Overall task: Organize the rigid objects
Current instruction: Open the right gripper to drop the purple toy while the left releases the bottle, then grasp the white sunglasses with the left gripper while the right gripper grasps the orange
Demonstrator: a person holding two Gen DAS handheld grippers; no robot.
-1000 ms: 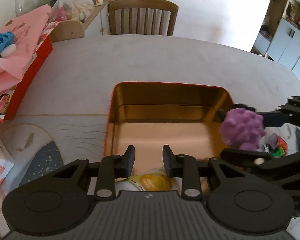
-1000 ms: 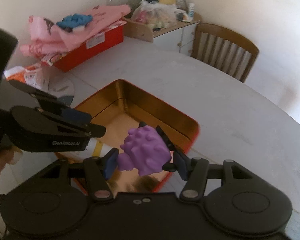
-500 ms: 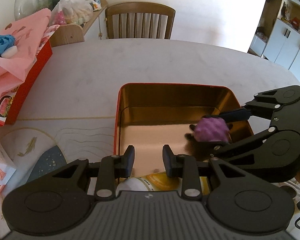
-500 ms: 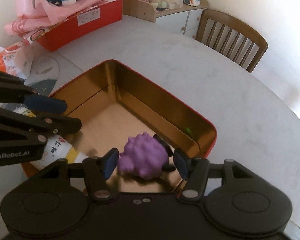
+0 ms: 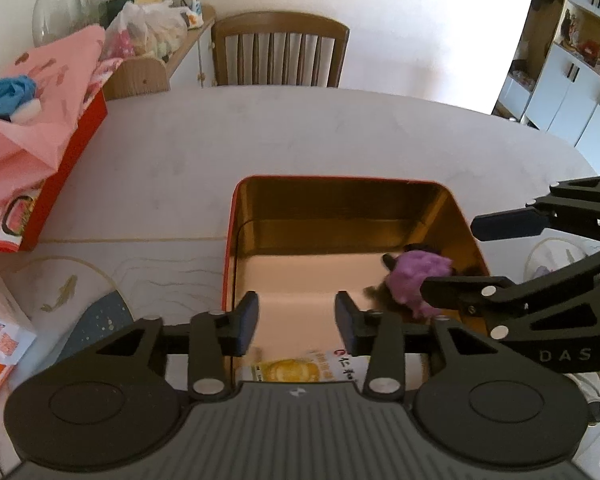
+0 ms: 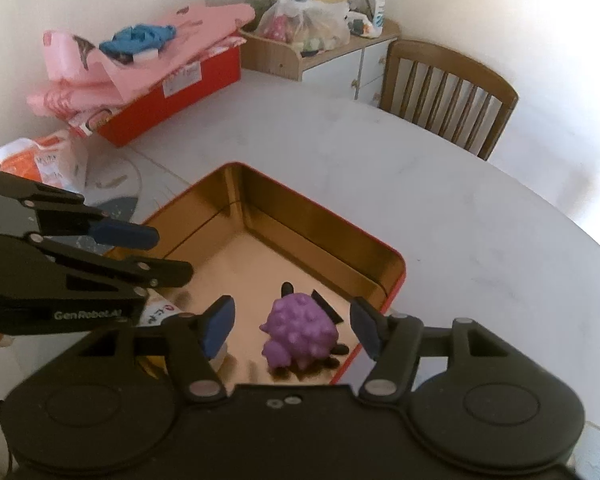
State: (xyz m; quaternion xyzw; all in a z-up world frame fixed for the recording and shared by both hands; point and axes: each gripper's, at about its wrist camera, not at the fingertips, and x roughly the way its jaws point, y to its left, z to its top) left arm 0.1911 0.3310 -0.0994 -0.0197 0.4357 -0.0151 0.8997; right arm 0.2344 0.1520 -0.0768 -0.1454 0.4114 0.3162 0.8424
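A purple bumpy toy (image 6: 300, 336) lies on the gold floor of an open red tin (image 6: 332, 236), near its right wall; it also shows in the left wrist view (image 5: 416, 276). My right gripper (image 6: 292, 328) is open, its fingers apart on either side of the toy and not touching it. My left gripper (image 5: 298, 320) is open and empty over the tin's (image 5: 236, 240) near edge. A white and yellow bottle (image 5: 312, 368) lies in the tin below the left gripper.
A red box under pink cloth (image 6: 172, 76) stands at the table's far left. An orange packet (image 6: 44, 160) lies near it. A wooden chair (image 5: 280, 52) stands behind the table. A cluttered cabinet (image 6: 320, 40) stands by the wall.
My right gripper lowered the purple toy into the tin and opened, leaving it on the tin floor. The left gripper has opened a little wider.
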